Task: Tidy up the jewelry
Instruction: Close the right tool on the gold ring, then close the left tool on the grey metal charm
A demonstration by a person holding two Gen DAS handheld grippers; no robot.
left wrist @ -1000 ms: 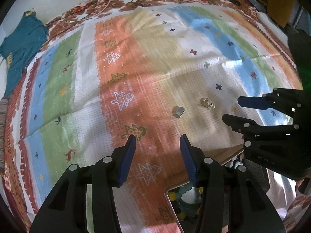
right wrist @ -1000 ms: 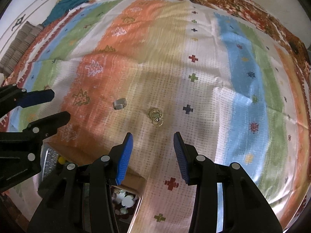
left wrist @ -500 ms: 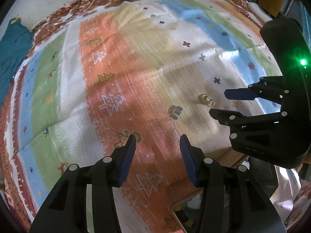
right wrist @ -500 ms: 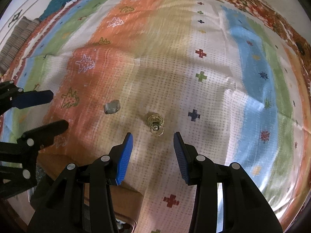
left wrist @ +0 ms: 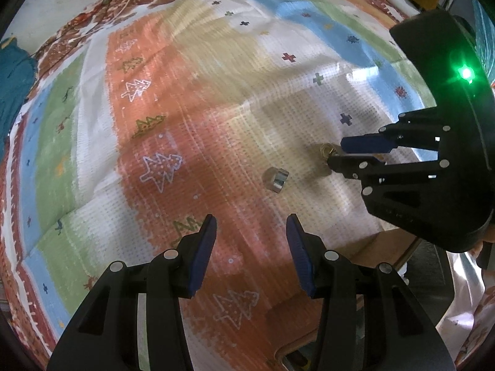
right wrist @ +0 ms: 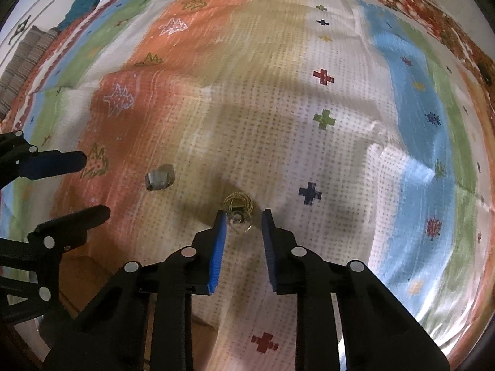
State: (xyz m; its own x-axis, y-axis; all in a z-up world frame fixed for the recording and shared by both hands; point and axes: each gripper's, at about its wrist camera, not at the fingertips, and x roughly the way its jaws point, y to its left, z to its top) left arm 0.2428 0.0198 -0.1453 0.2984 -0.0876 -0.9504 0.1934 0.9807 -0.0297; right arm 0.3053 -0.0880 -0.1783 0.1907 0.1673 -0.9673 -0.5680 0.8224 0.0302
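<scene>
Your right gripper [right wrist: 242, 215] is closing — the small gold wire ring with a clear stone [right wrist: 238, 211] lies on the striped patterned cloth [right wrist: 355, 160] right between its blue pads [right wrist: 220, 241], not yet pinched. The silver band ring [left wrist: 276, 179] sits just ahead of your left gripper [left wrist: 251, 227], whose jaws stand apart and empty — that hand is nearer it.

A striped, patterned cloth [right wrist: 278, 130] covers the surface; a teal garment [left wrist: 12, 86] lies at its far edge.
</scene>
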